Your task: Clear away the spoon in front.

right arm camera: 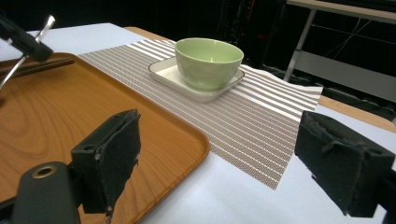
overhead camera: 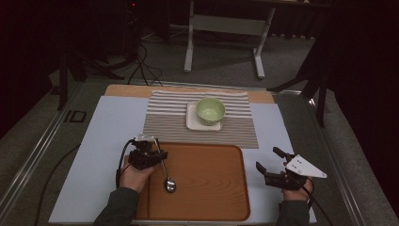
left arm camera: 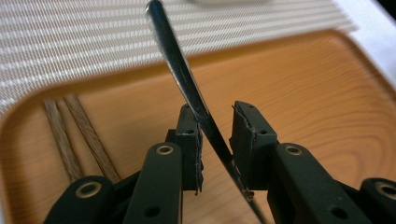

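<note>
A metal spoon [overhead camera: 169,184] rests its bowl on the wooden tray [overhead camera: 211,188], with the handle [left arm camera: 187,84] slanting up between the jaws of my left gripper [overhead camera: 159,158]. The left gripper [left arm camera: 215,140] is shut on that handle over the tray's left side. My right gripper [overhead camera: 267,158] hovers open above the blue table to the right of the tray, nothing between its pads [right arm camera: 112,149]. A green bowl [overhead camera: 210,110] sits on a white square plate [overhead camera: 190,123] on the striped placemat [overhead camera: 164,117] beyond the tray.
Two brown chopsticks [left arm camera: 60,135] lie on the tray's far left part, next to the left gripper. The tray's raised rim [right arm camera: 187,135] runs close to the right gripper. A white table frame [overhead camera: 226,28] stands on the floor behind.
</note>
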The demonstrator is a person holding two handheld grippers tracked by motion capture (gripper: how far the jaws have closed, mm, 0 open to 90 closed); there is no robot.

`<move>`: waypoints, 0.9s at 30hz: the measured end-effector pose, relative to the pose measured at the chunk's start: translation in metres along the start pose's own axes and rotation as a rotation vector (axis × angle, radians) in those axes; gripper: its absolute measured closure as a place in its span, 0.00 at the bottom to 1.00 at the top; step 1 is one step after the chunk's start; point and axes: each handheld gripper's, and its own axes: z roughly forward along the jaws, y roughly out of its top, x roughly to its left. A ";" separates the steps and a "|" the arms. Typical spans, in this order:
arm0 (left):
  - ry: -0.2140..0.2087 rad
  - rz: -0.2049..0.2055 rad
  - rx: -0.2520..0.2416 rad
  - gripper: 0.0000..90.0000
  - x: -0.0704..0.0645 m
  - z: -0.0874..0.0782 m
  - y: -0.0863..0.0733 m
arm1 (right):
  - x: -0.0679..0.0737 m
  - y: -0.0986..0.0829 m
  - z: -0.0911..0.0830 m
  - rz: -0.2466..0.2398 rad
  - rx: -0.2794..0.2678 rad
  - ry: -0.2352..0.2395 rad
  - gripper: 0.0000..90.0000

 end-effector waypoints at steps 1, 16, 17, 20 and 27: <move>0.005 0.003 0.011 0.81 0.000 0.003 -0.001 | 0.000 0.000 0.000 -0.001 0.001 0.000 0.15; 0.133 0.086 0.094 0.59 -0.010 0.013 -0.009 | 0.001 0.000 0.000 -0.003 0.001 0.004 0.15; 0.132 0.087 0.095 0.57 -0.010 0.013 -0.008 | 0.001 0.000 0.000 -0.003 0.000 0.004 0.15; 0.165 0.106 0.106 0.50 -0.012 0.015 -0.007 | 0.000 0.000 0.000 -0.001 0.002 0.002 0.15; 0.238 0.156 0.096 0.39 -0.017 0.016 0.000 | 0.000 0.000 0.000 -0.002 0.003 0.006 0.15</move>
